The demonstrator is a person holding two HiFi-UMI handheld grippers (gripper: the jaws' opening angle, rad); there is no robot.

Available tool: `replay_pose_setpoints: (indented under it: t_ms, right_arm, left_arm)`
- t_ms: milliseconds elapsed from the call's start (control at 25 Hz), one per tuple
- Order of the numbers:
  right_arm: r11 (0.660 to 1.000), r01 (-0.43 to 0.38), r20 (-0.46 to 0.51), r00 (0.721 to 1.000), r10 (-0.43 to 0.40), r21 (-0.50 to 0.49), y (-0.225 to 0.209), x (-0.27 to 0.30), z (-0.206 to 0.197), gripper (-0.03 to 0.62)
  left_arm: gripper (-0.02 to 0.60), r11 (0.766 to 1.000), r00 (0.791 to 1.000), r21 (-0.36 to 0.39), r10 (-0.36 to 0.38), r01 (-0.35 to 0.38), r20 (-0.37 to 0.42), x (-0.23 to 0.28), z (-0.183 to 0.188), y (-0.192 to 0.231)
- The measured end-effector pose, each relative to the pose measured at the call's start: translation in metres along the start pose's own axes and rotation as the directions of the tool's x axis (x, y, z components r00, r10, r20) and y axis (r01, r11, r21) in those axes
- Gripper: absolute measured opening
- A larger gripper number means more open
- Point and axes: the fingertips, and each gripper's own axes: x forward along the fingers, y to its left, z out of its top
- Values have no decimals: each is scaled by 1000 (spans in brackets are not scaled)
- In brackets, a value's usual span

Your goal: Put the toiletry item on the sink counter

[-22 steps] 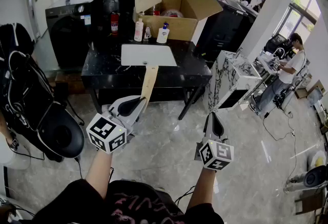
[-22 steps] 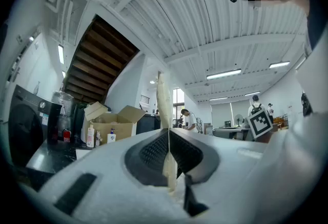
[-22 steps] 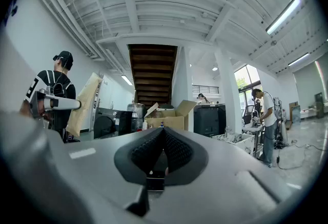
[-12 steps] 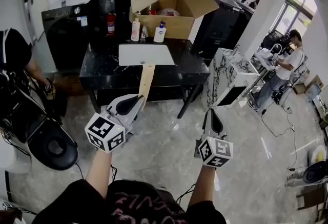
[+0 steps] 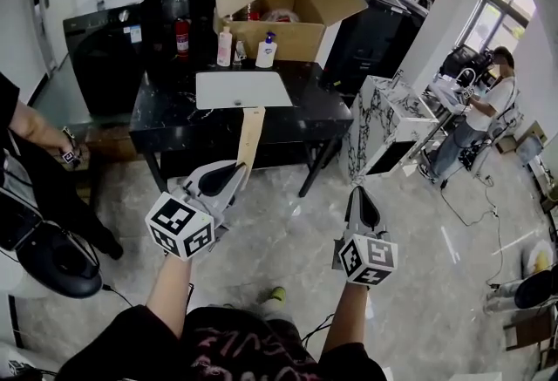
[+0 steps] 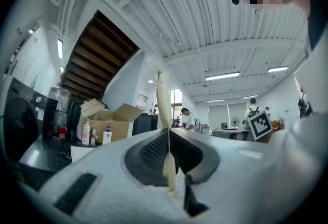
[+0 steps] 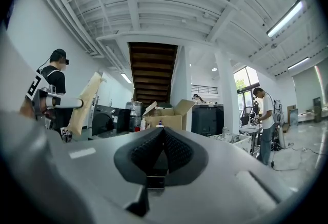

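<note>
Two grippers, one load: my left gripper [image 5: 234,174] has its jaws pinched on the flat tan toiletry item [image 5: 251,137], well short of the counter [image 5: 324,116]; my right gripper [image 5: 359,196] has jaws closed on nothing. Best step closer before lowering it.

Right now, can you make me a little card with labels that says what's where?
left gripper: shut on a flat tan strip
right gripper: shut, empty
counter: black, ahead of both grippers, not reached yet
sink: white, set in the counter
bottles: behind the sink
box: open, at the counter's back
</note>
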Motion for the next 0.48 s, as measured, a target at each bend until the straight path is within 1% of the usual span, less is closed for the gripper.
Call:
replay_pose_setpoints:
  t_ms: [160, 360, 480]
  right_arm:
    - [1000, 2, -7, 1000, -2, 3, -9, 4, -3, 6]
    - [1000, -7, -13, 1000, 7, 4, -23, 25, -8, 5]
    - [1000, -9, -21, 1000, 9, 7, -35, 38, -13, 5]
  left_arm:
    - [8, 1000, 1000, 2, -11, 11, -14, 13, -5, -2]
    - [8, 1000, 1000, 14, -1, 1, -23, 35, -9, 6]
    - [8, 1000, 999, 8, 2, -2, -33, 52, -13, 9]
